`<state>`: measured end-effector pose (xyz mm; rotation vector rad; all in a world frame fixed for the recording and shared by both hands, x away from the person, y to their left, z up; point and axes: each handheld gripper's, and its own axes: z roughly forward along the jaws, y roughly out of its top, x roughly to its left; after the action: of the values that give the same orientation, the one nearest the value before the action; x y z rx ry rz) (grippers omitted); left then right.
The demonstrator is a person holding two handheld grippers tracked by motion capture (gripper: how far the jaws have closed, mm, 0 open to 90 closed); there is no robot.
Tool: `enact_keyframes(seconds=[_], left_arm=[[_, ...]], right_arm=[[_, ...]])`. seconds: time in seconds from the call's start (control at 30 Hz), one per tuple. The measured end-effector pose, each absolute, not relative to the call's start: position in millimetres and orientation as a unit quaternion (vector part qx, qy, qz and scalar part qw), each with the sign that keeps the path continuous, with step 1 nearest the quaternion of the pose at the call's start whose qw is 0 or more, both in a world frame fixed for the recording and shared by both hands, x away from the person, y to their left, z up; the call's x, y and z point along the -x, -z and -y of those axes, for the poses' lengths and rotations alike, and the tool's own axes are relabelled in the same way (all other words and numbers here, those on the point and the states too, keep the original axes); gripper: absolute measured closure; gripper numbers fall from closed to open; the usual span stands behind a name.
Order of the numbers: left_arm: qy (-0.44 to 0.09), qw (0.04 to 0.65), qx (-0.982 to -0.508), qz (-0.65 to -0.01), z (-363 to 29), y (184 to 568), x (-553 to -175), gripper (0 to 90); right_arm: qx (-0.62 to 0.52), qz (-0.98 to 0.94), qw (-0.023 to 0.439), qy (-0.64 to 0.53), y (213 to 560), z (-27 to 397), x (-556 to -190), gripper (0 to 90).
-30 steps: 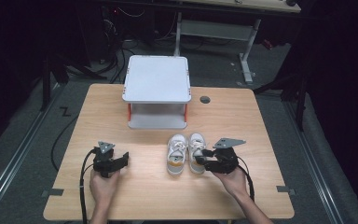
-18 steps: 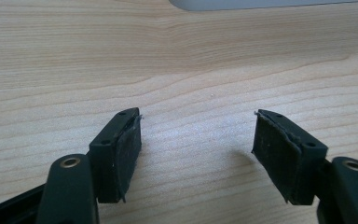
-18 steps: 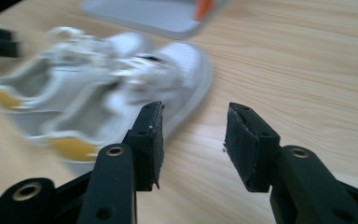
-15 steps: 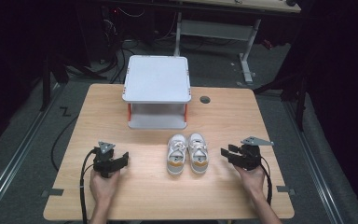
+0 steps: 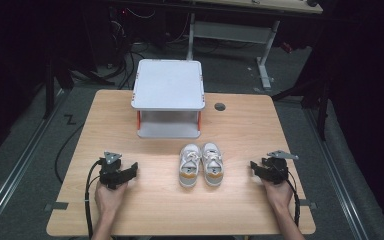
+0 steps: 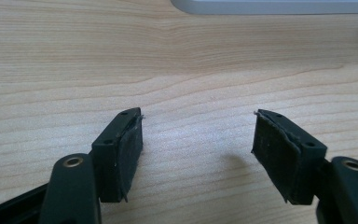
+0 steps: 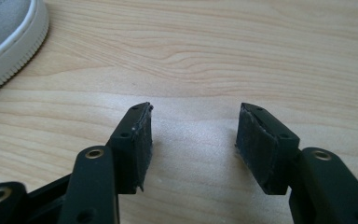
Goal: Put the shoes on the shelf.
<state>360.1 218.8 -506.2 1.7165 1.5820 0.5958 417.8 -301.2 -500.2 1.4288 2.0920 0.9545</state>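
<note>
A pair of small grey-and-white sneakers stands side by side in the middle of the wooden table (image 5: 155,210), the left shoe (image 5: 189,165) beside the right shoe (image 5: 212,163). My left gripper (image 5: 133,169) rests low on the table to the left of them, open, with bare wood between its fingers (image 6: 121,149). My right gripper (image 5: 254,167) sits to the right of the shoes, apart from them; its jaws have just been opening and hold nothing. In the right gripper view, the right shoe's sole edge (image 7: 9,42) shows at the top left, and the right gripper (image 7: 193,140) is over bare wood.
A white two-tier stand (image 5: 168,85) with orange posts stands at the back centre of the table. A round cable hole (image 5: 220,106) lies right of it. The stand's base edge (image 6: 270,5) shows at the top of the left gripper view. Dark floor and desk legs surround the table.
My right gripper has drawn away from the right shoe toward the right and come down close to the table, its jaws wider than before. The left gripper has stayed put.
</note>
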Motion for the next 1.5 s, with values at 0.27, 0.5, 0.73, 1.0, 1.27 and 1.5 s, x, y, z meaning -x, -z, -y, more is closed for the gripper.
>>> enact_keyframes(seconds=[0.27, 0.5, 0.73, 1.0, 1.27, 1.5], left_arm=[[-0.222, 0.379, -0.66, -0.61, -210.9, 499.0, -350.4, 34.4], [-0.187, 0.449, -0.677, -0.552, -164.3, 467.1, -329.0, 36.7], [-0.146, 0.468, -0.723, -0.486, -101.0, 439.0, -324.8, 37.9], [-0.132, 0.425, -0.76, -0.474, -51.3, 438.9, -340.5, 39.2], [-0.112, 0.386, -0.774, -0.49, -31.7, 449.5, -358.9, 39.0], [-0.091, 0.386, -0.761, -0.513, -27.0, 451.7, -366.9, 36.8]], right_arm=[[-0.502, -0.766, 0.229, -0.329, 500.8, 295.5, -417.2, 39.9], [-0.502, -0.766, 0.228, -0.33, 501.0, 294.9, -417.2, 39.1], [-0.502, -0.767, 0.227, -0.33, 500.9, 294.8, -417.1, 38.8], [-0.501, -0.767, 0.227, -0.33, 501.0, 294.8, -417.2, 38.3], [-0.501, -0.767, 0.227, -0.33, 501.0, 295.0, -417.2, 38.1], [-0.501, -0.768, 0.226, -0.33, 501.0, 294.8, -417.2, 37.8]])
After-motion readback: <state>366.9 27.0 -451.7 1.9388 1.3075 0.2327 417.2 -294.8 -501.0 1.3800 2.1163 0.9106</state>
